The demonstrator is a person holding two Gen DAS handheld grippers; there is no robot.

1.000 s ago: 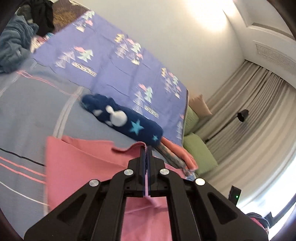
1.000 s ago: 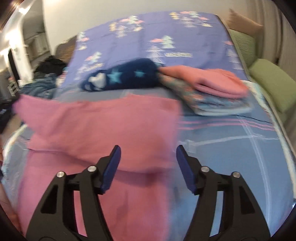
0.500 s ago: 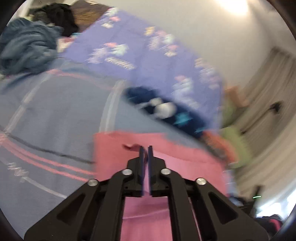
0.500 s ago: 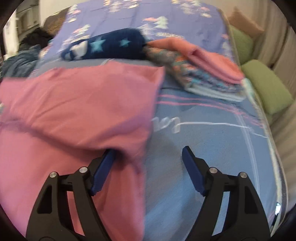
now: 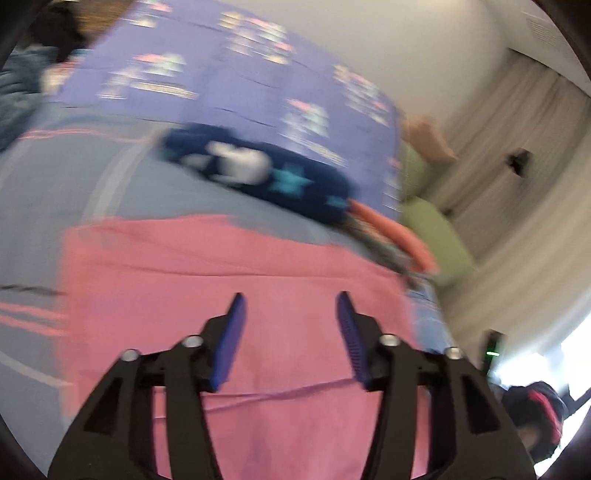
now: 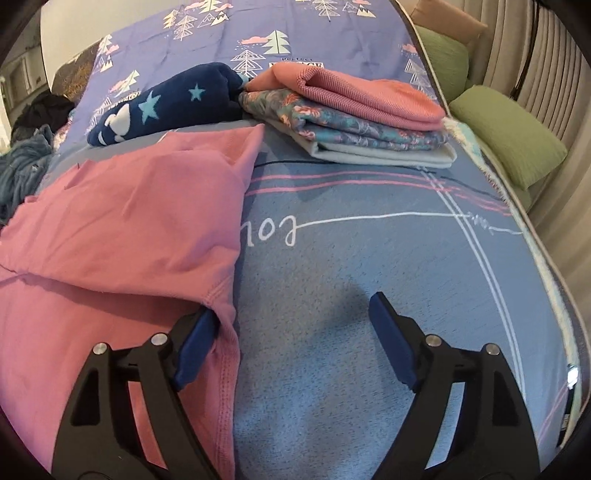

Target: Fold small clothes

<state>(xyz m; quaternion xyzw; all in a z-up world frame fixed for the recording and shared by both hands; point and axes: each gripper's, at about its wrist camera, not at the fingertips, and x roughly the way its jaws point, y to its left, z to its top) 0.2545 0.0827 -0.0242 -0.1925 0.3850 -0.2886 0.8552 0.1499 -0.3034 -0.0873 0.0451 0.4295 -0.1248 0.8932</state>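
We are in a home bedroom: a bed spread with a blue-grey blanket, a purple tree-print duvet further up, green pillows along its edge, pleated curtains by the window, and a stack of folded clothes resting on the bed.

Bare blue bedspread lies open to the right of the pink garment. Beyond it, a folded clothes stack and a navy star-print roll block the far side.
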